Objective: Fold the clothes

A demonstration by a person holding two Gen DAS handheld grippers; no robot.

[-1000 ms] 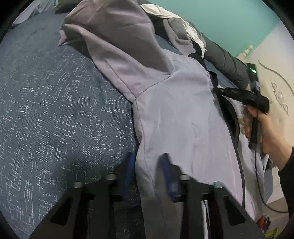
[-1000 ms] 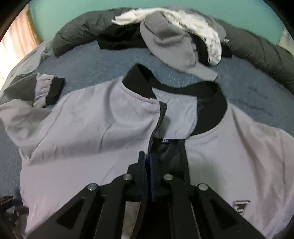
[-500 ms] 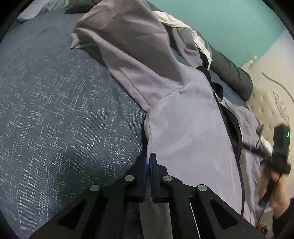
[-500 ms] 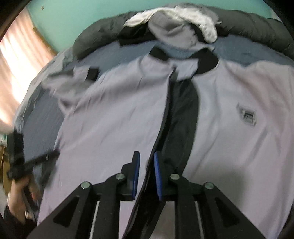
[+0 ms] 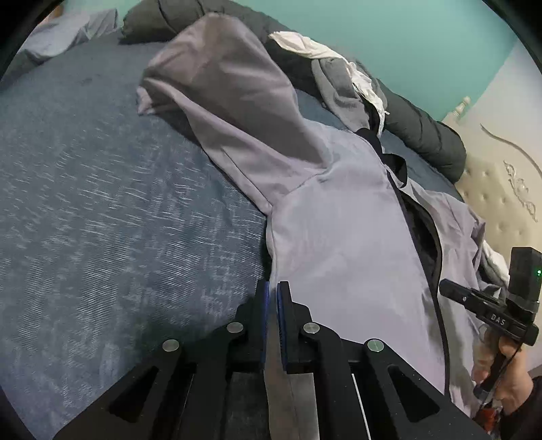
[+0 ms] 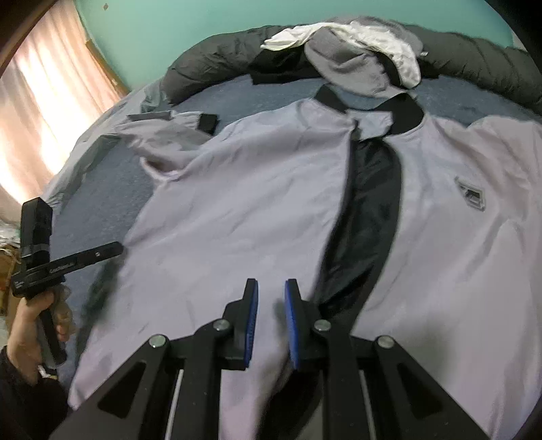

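A grey zip jacket point(image 6: 257, 210) is spread front-up on a bed point(image 5: 101, 210) covered in blue patterned fabric, its long axis running from the hem near the grippers to the black collar point(image 6: 403, 115) at the far clothes pile point(image 6: 355, 61). The jacket's side edge is pinched in the closed jaws of the left gripper point(image 5: 273, 298). The right gripper point(image 6: 271, 298) is seen with jaws slightly parted over the hem, gripping nothing. A teal wall point(image 6: 189, 30) stands behind the pile.

Support: a bed point(image 5: 101, 210) with a dark blue cover with pale flecks.
Middle: a light grey jacket point(image 6: 237, 210) lies spread flat, front open, black collar to the far side.
Far edge: a dark padded coat point(image 6: 216, 64) lies along it.
On the coat: a grey garment point(image 6: 342, 64) and a white cloth point(image 6: 379, 40).
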